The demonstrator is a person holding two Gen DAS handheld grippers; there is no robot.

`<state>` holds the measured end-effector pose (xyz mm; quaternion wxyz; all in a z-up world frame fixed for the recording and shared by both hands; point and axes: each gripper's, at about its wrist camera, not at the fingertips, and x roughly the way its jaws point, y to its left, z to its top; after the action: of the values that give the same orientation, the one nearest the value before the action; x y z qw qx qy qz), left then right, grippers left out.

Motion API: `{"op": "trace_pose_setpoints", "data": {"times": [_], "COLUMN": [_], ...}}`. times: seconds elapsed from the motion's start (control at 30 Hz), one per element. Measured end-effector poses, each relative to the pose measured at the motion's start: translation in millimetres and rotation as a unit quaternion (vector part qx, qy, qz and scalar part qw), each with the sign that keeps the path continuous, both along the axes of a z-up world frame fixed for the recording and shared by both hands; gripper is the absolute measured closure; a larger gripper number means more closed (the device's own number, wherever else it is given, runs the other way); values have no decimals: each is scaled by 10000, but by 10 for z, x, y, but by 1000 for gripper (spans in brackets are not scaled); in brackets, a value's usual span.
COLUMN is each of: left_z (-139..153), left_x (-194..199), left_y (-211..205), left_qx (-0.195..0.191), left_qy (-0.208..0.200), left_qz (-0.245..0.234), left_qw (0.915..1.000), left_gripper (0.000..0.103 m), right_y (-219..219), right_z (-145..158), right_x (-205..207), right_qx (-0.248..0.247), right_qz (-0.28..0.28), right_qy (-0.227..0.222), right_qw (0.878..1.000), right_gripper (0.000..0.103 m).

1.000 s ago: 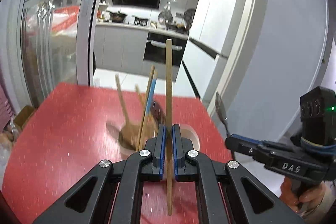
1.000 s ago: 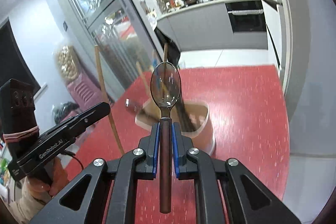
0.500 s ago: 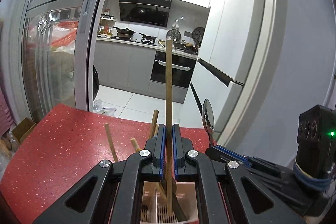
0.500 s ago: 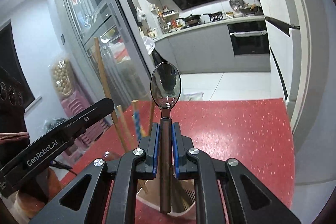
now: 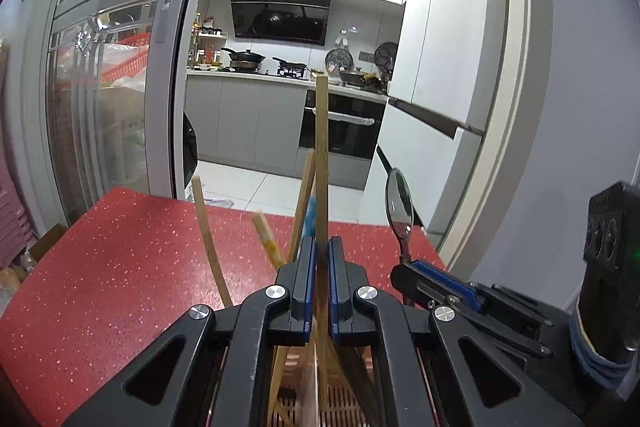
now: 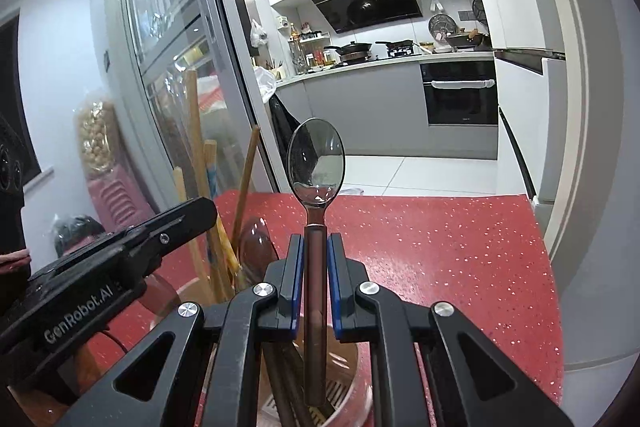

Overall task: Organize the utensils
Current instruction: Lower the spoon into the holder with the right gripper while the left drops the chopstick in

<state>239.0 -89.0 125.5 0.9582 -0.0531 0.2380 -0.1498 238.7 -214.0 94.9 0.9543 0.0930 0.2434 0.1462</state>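
Observation:
My left gripper [image 5: 319,251] is shut on a long wooden chopstick [image 5: 321,147] that stands upright, its lower end down inside the pink utensil holder [image 5: 296,403] right below the jaws. My right gripper [image 6: 316,251] is shut on the dark handle of a metal spoon [image 6: 317,163], bowl up, its lower end over the same holder [image 6: 348,359]. Several wooden utensils [image 5: 208,227] and a blue-handled one lean in the holder. Each gripper shows in the other's view: the right one [image 5: 412,269] with the spoon [image 5: 398,205], the left one [image 6: 200,213] with the chopstick [image 6: 196,131].
The holder stands on a red speckled table [image 5: 120,267] whose far edge faces a kitchen doorway. A glass sliding door [image 5: 100,107] is at the left, a white fridge [image 5: 448,87] at the right. A hand [image 6: 14,259] holds the left gripper.
Both grippers have come forward and down over the holder, which now lies right under the jaws. The chopstick's and the spoon's lower ends have sunk into or just above it.

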Motion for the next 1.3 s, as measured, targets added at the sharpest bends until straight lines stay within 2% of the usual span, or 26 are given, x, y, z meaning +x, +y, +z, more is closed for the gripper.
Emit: {"op": "trace_pose_setpoints", "data": {"times": [0.53, 1.0, 1.03, 1.07, 1.1, 1.17, 1.3], "left_z": [-282, -306, -306, -306, -311, -313, -323], "left_x": [-144, -188, -194, -197, -203, -206, -215], "left_y": [-77, -79, -74, -66, -54, -29, -10], "left_qx": [409, 473, 461, 433, 404, 366, 315], "left_qy": [327, 401, 400, 399, 401, 398, 467], "left_qz": [-80, -135, -146, -161, -175, -173, -148], "left_qw": [9986, 9980, 9980, 9981, 9982, 9984, 9983], "left_gripper": [71, 71, 71, 71, 71, 71, 71], "right_y": [12, -128, -133, -144, -152, -184, -221], "right_z": [-75, -151, -149, -140, -131, -101, -30], "right_x": [-164, -78, -85, -86, -88, -106, -167], "right_qx": [-157, 120, 154, 202, 240, 341, 390], "right_qz": [81, 166, 166, 167, 156, 124, 48], "right_qy": [127, 691, 705, 727, 740, 720, 677], "right_qw": [9998, 9974, 9973, 9970, 9968, 9967, 9969], "right_gripper": [91, 90, 88, 82, 72, 64, 63]}}
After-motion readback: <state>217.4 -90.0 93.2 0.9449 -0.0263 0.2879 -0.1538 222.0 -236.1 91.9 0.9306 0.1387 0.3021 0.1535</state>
